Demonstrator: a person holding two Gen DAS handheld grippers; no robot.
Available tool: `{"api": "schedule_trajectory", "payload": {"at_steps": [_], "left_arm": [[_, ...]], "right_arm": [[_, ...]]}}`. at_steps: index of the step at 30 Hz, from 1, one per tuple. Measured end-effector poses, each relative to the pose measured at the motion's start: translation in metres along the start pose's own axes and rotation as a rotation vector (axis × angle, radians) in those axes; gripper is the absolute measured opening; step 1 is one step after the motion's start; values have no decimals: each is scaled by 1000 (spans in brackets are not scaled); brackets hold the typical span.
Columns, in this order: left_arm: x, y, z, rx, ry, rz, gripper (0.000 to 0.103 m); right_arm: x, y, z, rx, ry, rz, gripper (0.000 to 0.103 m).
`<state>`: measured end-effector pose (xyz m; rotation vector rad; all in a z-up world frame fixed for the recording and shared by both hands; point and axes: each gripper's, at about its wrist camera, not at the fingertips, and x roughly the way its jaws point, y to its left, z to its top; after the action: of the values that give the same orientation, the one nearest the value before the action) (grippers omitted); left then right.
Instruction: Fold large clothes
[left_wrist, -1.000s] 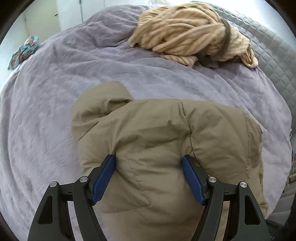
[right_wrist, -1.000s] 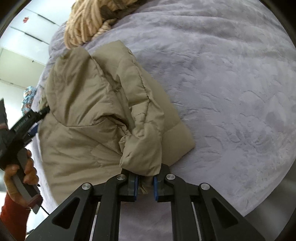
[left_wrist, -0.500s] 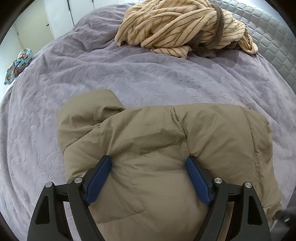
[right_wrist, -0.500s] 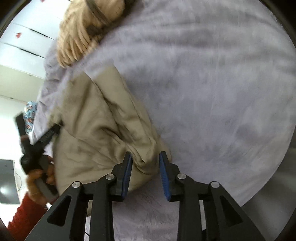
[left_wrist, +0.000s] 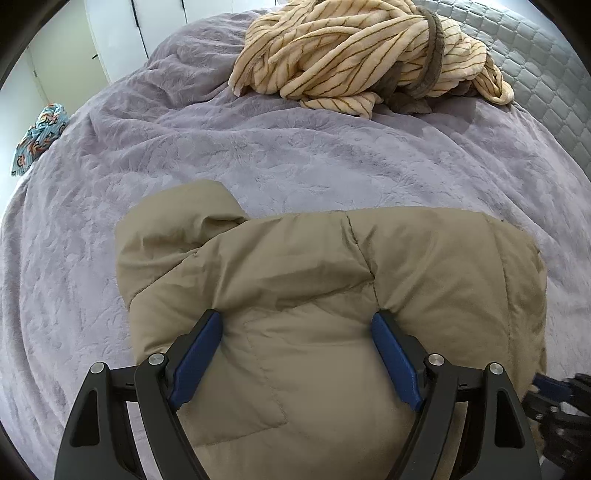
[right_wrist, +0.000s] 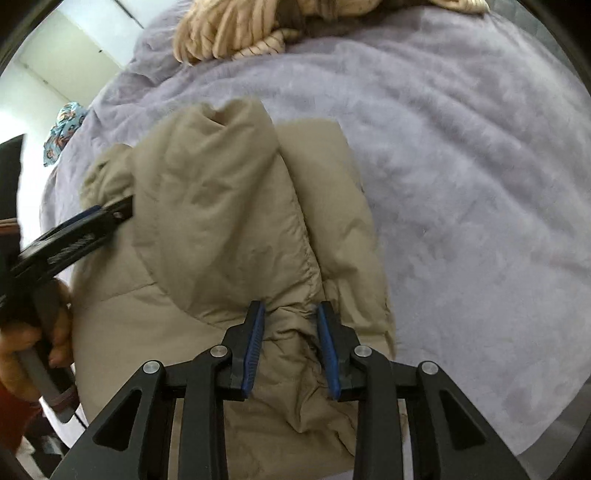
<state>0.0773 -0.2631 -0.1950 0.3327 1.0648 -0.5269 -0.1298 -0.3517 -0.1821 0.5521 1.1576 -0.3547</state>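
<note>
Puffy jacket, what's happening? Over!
Both hand-held grippers open over tan puffer jacket, left, right. Jacket partly folded on purple bedspread. Nothing blocking.

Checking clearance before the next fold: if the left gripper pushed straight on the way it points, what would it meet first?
Most likely the tan puffer jacket: the left gripper stands open right over its padded fabric, nothing between.

a lavender plush bedspread (left_wrist: 295, 155) covers the bed under my tools, crumpled into soft folds. at its far side lies a heaped cream robe with brown stripes (left_wrist: 354, 51), a dark band wrapped round it. beyond that i see a grey quilted cover (left_wrist: 546, 74). a blue patterned cloth (left_wrist: 40, 136) hangs off the bed's left edge, with white closet doors (left_wrist: 122, 33) behind.
</note>
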Motion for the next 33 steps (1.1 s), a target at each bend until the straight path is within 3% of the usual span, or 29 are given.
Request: {"api": "schedule_trajectory", "payload": {"at_steps": [5, 10, 19, 20, 22, 26, 28, 30, 33], "left_arm": [[-15, 6, 0, 3, 25, 11, 83], [-39, 28, -5, -61, 51, 8, 83], [-79, 81, -47, -133, 98, -81, 83], [-80, 87, -54, -150, 100, -76, 84], [-79, 95, -63, -180, 109, -87, 102], [-74, 110, -83, -291, 125, -167, 102], [-70, 114, -89, -332, 136, -203, 102], [-63, 117, -95, -374, 154, -247, 102], [-51, 119, -104, -427, 186, -326, 102]], "right_arm": [[7, -6, 1, 24, 24, 9, 36], [12, -8, 1, 42, 28, 13, 39], [4, -8, 3, 56, 38, 30, 41], [3, -8, 4, 56, 40, 31, 41], [-2, -7, 6, 54, 43, 34, 41], [-15, -6, 12, 22, 35, 36, 41], [-21, -6, 16, 4, 28, 37, 46], [-26, -10, 21, -6, 20, 53, 58], [-28, -18, 29, -7, 18, 84, 60]]}}
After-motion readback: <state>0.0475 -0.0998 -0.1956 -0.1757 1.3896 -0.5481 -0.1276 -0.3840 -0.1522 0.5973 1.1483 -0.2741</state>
